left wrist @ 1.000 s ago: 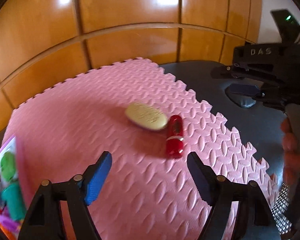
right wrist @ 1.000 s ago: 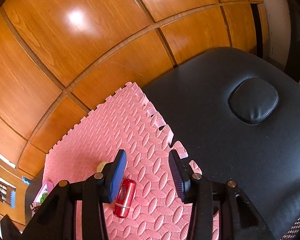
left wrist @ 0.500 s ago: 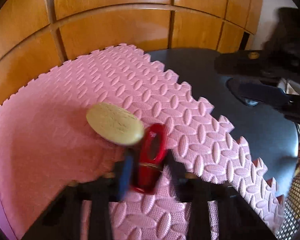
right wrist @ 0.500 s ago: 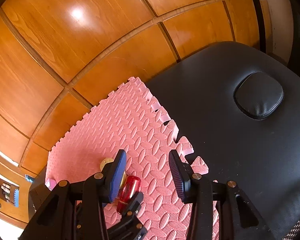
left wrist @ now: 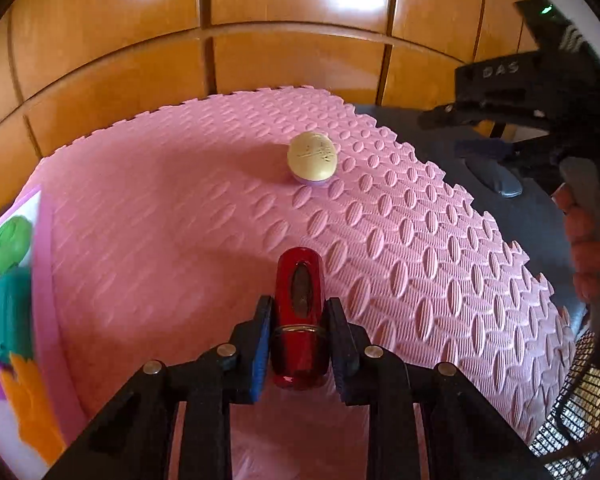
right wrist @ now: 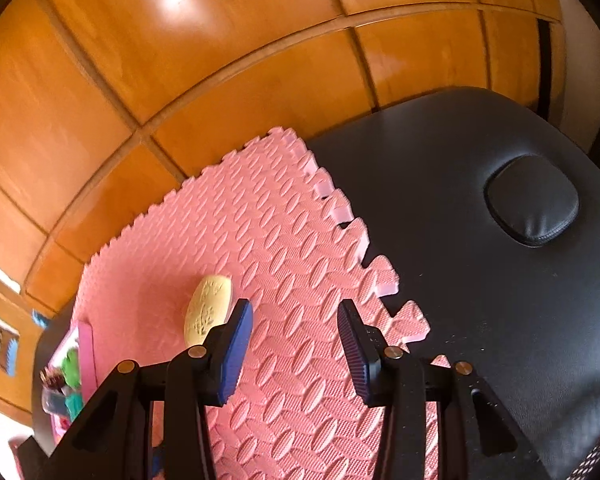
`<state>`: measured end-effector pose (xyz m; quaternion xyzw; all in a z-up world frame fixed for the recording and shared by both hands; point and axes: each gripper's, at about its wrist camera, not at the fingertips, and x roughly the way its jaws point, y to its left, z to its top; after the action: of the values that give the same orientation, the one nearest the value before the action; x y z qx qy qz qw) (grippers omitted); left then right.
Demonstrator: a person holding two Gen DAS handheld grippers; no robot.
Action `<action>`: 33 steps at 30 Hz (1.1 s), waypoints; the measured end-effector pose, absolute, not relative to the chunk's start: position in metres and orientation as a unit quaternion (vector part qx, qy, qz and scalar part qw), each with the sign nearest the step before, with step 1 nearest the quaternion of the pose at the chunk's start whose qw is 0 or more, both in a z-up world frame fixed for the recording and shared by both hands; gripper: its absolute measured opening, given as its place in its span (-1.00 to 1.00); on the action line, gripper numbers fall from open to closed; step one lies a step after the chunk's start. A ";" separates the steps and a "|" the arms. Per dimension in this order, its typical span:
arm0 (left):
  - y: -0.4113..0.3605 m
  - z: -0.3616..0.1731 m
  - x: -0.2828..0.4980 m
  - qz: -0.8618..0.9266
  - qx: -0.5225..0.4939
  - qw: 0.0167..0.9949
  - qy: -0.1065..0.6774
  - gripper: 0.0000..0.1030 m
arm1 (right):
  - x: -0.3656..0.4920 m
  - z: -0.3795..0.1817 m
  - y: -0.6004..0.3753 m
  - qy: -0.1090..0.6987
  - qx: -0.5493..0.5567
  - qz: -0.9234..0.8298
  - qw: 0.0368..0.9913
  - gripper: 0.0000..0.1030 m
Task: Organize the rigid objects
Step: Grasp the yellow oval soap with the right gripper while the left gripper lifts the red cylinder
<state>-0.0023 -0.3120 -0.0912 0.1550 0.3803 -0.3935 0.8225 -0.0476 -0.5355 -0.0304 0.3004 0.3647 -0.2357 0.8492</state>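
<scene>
My left gripper is shut on a red lipstick tube, held lengthwise between the pads above the pink foam mat. A cream oval soap-like piece lies on the mat farther ahead; it also shows in the right wrist view, just left of my left finger there. My right gripper is open and empty above the mat's right part. It shows in the left wrist view at the far right, held by a hand.
A pink-rimmed box with green, teal, purple and orange items sits at the mat's left edge; it shows in the right wrist view too. The mat lies on a black padded table with a round cushion plug. Wooden wall panels stand behind.
My left gripper closed on the red lipstick tube and pulled it back away from the cream oval. The right gripper shifted so that the cream oval shows beside its left finger.
</scene>
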 end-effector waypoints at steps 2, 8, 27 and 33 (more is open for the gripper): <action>-0.310 -0.093 -0.004 -0.393 0.156 0.825 0.374 -0.49 | -0.042 -0.033 -0.529 0.374 0.287 -0.223 0.853 -0.15; -0.311 -0.096 -0.001 -0.399 0.144 0.825 0.373 -0.49 | -0.019 -0.048 -0.510 0.421 0.275 -0.167 0.848 -0.15; -0.303 -0.098 0.006 -0.408 0.120 0.823 0.377 -0.49 | 0.063 -0.078 -0.467 0.521 0.099 -0.132 0.838 -0.16; -0.302 -0.101 0.005 -0.404 0.126 0.825 0.375 -0.49 | 0.009 -0.083 -0.457 0.517 0.087 -0.099 0.845 -0.16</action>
<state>0.0051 -0.3024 -0.1008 0.1258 0.3745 -0.4044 0.8248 0.0088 -0.4566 -0.0831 0.0870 0.5175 -0.0990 0.8455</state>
